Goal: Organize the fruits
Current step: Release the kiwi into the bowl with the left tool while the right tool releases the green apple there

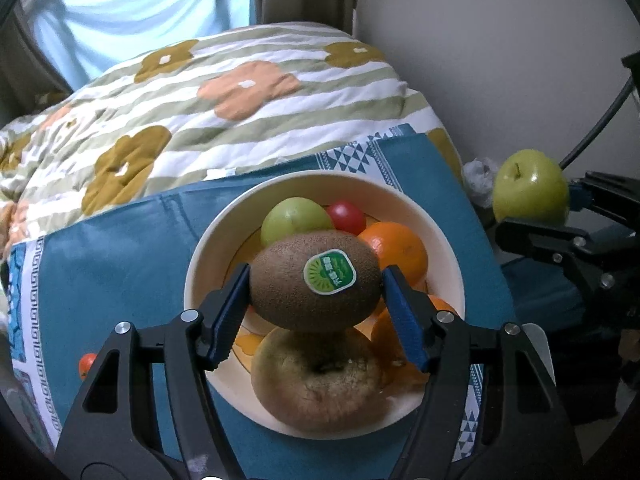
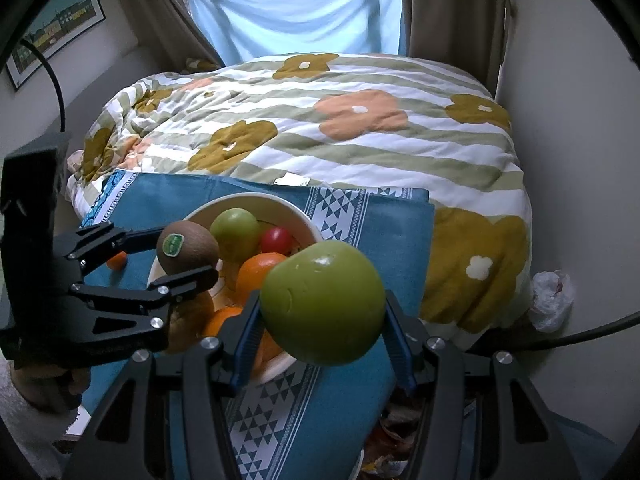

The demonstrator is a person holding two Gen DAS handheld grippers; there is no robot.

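Fruit fills most of the bowl (image 1: 208, 240), which sits on a blue cloth (image 1: 120, 256) spread over the near end of the bed. Your left gripper (image 1: 316, 292) has its jaws pinching a kiwi (image 1: 288, 284) by its two ends, the green sticker (image 1: 330, 271) facing the camera. You hold the kiwi above the bowl, over a brown, russeted fruit (image 1: 316, 388) lying at the bowl's near side; whether the two touch, you cannot tell from these views.

Inside the bowl, a green fruit (image 1: 294, 218) and a small red one (image 1: 346, 216) lie at the far side, with an orange (image 1: 396, 246) to their right and more orange fruit (image 1: 390, 336) below it, partly hidden behind the right finger.

Your right gripper (image 2: 322, 316) has its jaws pinching a green apple (image 2: 324, 304), held in the air beside the bowl's right rim. From the left wrist view that apple (image 1: 530, 188) shows off the cloth's right edge, stem dimple turned toward the camera.

A small orange fruit (image 1: 86, 362) lies on the cloth just left of the bowl, near the cloth's left border. A floral quilt (image 2: 320, 128) covers the bed beyond the cloth, and a crumpled white bag (image 2: 550, 300) sits by the bed's right edge.
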